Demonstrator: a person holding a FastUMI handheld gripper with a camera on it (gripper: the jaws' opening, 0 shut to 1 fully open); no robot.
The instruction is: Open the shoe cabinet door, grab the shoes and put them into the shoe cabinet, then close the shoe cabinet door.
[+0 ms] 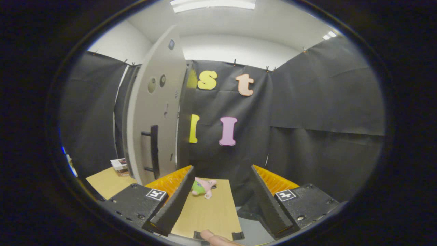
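- We see the gripper (221, 191) with its jaws spread wide apart, nothing between the two fingers but open air and the wooden board below.
- Under the fingers lies a light wooden board (211, 215); its far edge ends just short of the black cloth wall (324, 102).
- A small pink and green plush toy (203, 187) rests near the board's far left corner, just beside the inner face of the left finger (174, 203) and well apart from the right finger (268, 201).
- At the board's near edge a fingertip of a person (213, 237) shows, between two small dark clips.
- The shoe cabinet door (155, 112) stands beyond the left finger, a tall grey panel seen at an angle, swung outward from the dark frame behind it, so it appears open.
- A dark bar handle (153, 150) runs upright on the lower part of the door.
- We cannot make out the inside of the cabinet from here.
- To the left of the door, a second wooden surface (107, 182) carries a small stack of booklets or boxes (119, 165) near its far edge, close to the foot of the door.
- We cannot tell where the shoes are.
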